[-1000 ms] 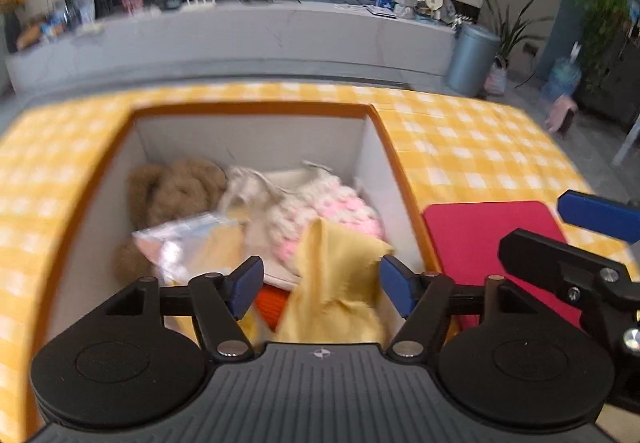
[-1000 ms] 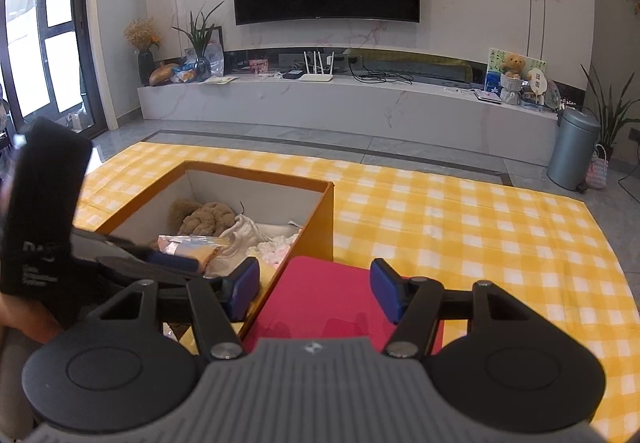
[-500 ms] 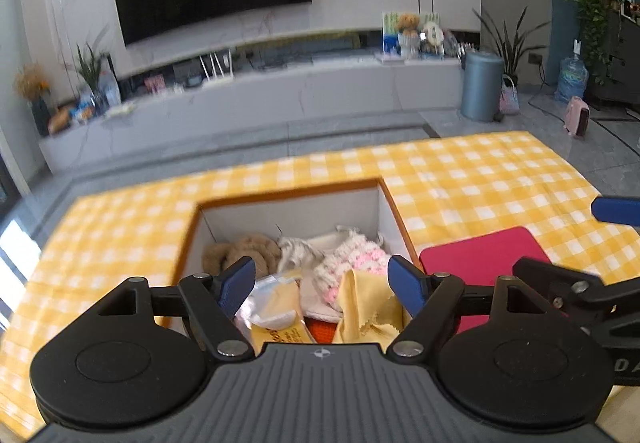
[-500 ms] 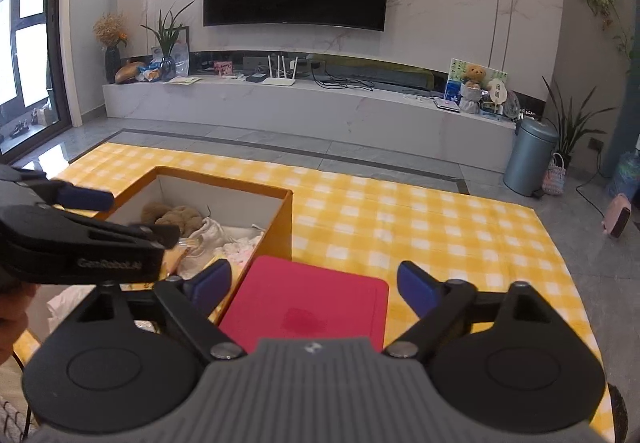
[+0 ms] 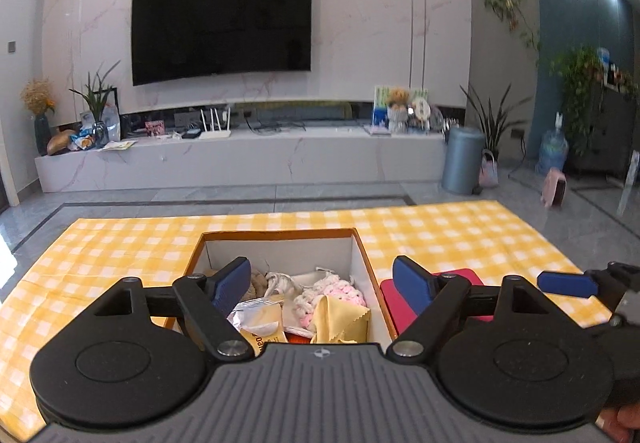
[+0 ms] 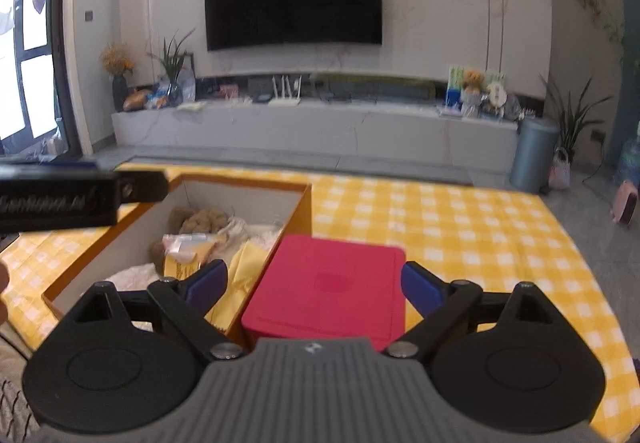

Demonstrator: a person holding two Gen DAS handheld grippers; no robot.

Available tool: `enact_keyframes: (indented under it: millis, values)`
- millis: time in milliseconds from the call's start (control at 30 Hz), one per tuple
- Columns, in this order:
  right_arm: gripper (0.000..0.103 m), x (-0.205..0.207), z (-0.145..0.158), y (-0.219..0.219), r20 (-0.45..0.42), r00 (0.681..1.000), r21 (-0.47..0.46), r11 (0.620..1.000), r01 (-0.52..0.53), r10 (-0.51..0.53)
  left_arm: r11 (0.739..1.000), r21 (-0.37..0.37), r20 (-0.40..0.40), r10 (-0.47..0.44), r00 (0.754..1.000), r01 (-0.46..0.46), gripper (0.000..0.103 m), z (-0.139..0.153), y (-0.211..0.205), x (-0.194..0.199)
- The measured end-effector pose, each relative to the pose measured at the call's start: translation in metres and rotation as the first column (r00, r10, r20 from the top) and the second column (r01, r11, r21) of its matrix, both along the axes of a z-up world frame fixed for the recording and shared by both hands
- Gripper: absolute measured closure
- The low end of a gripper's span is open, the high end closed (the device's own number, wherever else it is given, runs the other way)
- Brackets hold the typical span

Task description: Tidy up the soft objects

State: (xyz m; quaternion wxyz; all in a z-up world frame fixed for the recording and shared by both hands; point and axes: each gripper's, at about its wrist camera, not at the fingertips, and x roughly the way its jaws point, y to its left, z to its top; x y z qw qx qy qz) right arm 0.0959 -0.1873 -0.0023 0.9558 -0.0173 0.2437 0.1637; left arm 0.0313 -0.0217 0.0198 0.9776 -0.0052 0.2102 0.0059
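1. The table (image 5: pixel 460 239) in front of me wears a yellow and white checked cloth that reaches every edge I can see.
2. An open box (image 5: pixel 280 233) with orange outer walls and white inner walls stands on the table near its front edge, toward the left side. The soft things lie inside it in a loose heap.
3. A flat red lid (image 6: pixel 332 283) lies on the cloth just beside the box's right wall; whether they touch I cannot tell.
4. At the back left of the box lies a brown plush toy (image 6: pixel 200 221), partly covered by the rest.
5. A white cloth (image 5: pixel 280 279) is bunched in the middle of the box, and a pink and white knitted piece (image 5: pixel 340 293) rests on it toward the right wall.
6. A yellow cloth (image 5: pixel 340 323) with a zigzag edge sits at the front of the heap, next to a clear packet (image 5: pixel 258 317) with yellow contents.
7. My left tongs (image 5: pixel 322 285) hang over the front of the box, jaws spreading wider, with nothing pressed between the blue pads.
8. My right tongs (image 6: pixel 314 283) hover above the red lid, jaws also spreading, gripping nothing.
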Motion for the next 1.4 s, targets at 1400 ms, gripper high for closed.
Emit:
enact_keyframes:
  millis: [1400]
  values:
    - [0.011,-0.010,-0.014,0.031,0.081,0.992,0.041,0.994,-0.099,0.096,0.999,-0.028,0.073,0.043,0.996,-0.041,0.000,-0.026,0.004,-0.013]
